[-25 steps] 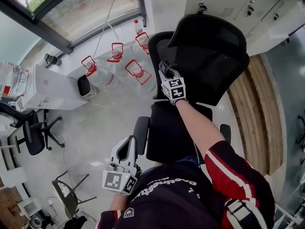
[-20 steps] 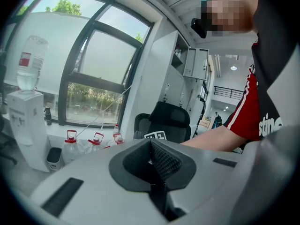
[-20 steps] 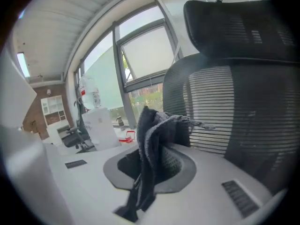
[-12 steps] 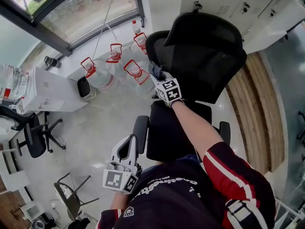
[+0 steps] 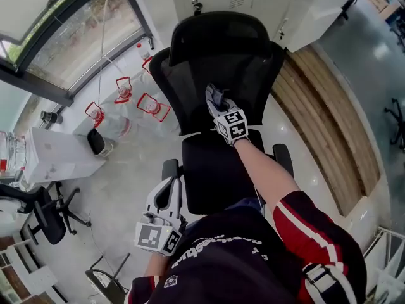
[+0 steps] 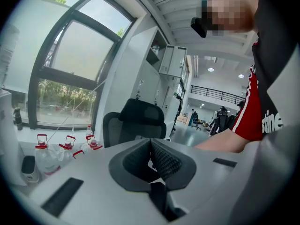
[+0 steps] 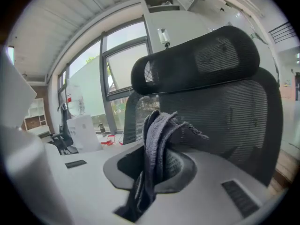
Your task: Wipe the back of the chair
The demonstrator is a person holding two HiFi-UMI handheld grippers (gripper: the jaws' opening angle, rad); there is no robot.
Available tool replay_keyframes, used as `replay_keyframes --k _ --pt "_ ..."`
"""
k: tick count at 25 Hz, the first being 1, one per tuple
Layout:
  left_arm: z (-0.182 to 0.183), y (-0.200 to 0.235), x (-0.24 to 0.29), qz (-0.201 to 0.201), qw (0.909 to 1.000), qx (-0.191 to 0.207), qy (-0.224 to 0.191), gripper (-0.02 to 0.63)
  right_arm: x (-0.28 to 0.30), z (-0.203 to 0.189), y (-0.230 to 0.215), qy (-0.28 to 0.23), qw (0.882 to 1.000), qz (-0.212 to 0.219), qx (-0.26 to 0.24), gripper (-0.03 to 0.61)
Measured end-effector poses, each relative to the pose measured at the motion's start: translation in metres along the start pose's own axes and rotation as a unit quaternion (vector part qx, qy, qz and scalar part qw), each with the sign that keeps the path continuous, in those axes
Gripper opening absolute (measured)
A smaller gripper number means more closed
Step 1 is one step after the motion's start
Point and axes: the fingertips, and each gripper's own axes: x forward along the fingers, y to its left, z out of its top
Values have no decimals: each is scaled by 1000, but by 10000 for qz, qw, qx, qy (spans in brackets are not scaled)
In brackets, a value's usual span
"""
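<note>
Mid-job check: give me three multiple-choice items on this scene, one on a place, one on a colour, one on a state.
1. The right gripper is: A on the seat; B up at the mesh backrest; C by the window.
2. The cloth is: A grey; B red; C yellow.
3. The left gripper is: A shut, empty; B shut on the cloth; C wide open.

Answers: 1 B, the head view shows it at the mesh. 2 A, grey folds hang between its fingers. 3 A, its fingers meet with nothing between.
</note>
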Motion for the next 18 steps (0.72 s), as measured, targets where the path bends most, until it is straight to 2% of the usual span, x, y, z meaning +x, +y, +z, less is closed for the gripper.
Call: replay_keyframes --k 4,8,13,18 --pt "-2 -21 11 -255 9996 100 69 25 -44 -17 -60 -12 9977 -668 105 66" --pt "-6 -34 14 -404 9989 185 151 25 -85 -36 -115 -24 9904 -1355 258 66" --pt "-14 -37 17 -395 9986 227 252 25 -119 -62 -172 81 9790 -2011 319 64" --pt "-27 -31 15 -267 9986 220 399 25 -133 -95 -209 276 9668 -2490 507 63"
